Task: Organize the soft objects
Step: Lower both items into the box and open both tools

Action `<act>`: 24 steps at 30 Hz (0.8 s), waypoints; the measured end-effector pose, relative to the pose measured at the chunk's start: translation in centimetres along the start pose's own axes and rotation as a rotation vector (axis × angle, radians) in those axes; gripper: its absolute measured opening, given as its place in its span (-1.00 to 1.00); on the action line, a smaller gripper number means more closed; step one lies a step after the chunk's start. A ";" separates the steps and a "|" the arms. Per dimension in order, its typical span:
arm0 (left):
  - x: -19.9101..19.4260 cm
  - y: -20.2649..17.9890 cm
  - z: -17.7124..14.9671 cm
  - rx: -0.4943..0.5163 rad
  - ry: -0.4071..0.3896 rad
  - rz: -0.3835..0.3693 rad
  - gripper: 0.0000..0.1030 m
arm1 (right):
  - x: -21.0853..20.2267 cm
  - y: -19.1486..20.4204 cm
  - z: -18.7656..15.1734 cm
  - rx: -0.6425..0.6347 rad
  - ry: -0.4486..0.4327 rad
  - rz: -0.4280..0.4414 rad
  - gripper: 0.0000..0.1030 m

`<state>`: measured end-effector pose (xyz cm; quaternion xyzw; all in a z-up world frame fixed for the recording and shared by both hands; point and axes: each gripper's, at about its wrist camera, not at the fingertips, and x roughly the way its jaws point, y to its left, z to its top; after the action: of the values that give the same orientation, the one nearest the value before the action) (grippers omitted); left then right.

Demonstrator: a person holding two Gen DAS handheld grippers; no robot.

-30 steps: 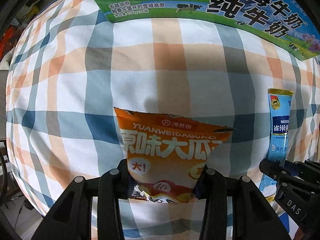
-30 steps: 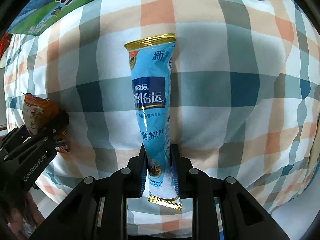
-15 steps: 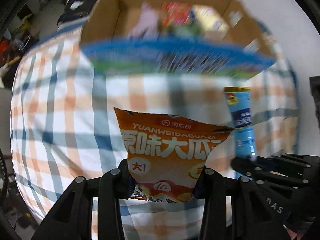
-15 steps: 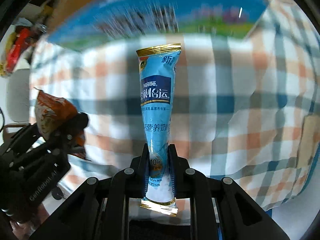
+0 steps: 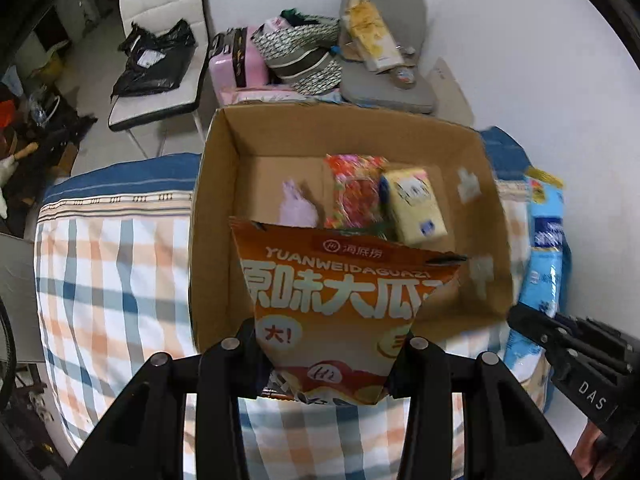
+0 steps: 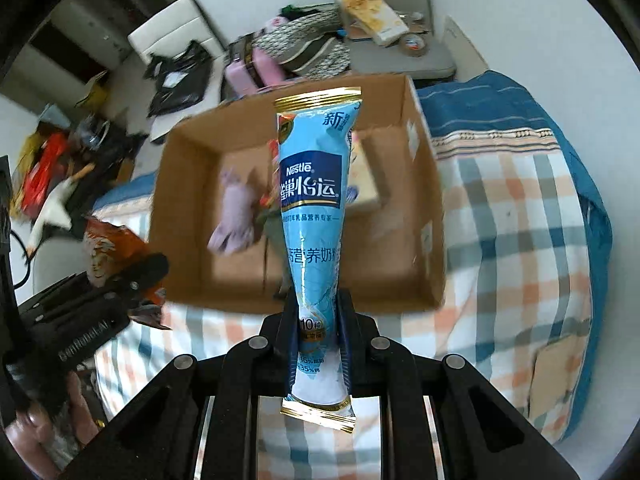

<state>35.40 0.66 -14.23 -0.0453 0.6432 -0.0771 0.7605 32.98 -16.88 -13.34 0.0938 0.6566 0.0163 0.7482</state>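
Observation:
My left gripper [image 5: 326,354] is shut on an orange snack bag [image 5: 340,300] and holds it above the near wall of an open cardboard box [image 5: 212,208]. My right gripper [image 6: 318,312] is shut on a blue Nestle milk-powder sachet [image 6: 314,208], held upright over the box's near edge [image 6: 434,240]. Inside the box lie a lilac soft item [image 5: 298,208], a red patterned pack [image 5: 354,192] and a yellow pack [image 5: 416,204]. The sachet also shows at the right of the left wrist view [image 5: 546,256], and the snack bag at the left of the right wrist view [image 6: 108,248].
The box sits on a bed with a plaid sheet [image 5: 112,280] and a blue border [image 6: 500,104]. Beyond the bed stand a white chair with a black bag [image 5: 156,60], a pink case [image 5: 236,64] and a grey seat with clutter [image 5: 384,52].
Both grippers have risen and tilted from facing the plaid sheet to looking down into the box. Each has kept its pack and moved forward to the box's near edge.

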 end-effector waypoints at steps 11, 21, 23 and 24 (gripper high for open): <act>8.0 1.8 8.4 -0.014 0.109 0.064 -0.25 | 7.8 -2.8 5.5 0.086 0.100 -0.092 -0.65; 12.2 2.9 11.1 -0.048 0.154 0.102 -0.22 | 10.9 -3.5 6.7 0.082 0.139 -0.167 -0.61; 12.6 3.3 11.5 -0.067 0.163 0.097 -0.15 | 11.1 -3.5 6.8 0.076 0.146 -0.174 -0.49; 12.7 3.5 11.8 -0.078 0.166 0.093 -0.10 | 11.1 -3.6 6.9 0.080 0.145 -0.169 -0.39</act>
<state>49.23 1.48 -25.21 -0.0386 0.7080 -0.0202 0.7049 40.90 -19.58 -23.95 0.0667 0.7149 -0.0664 0.6929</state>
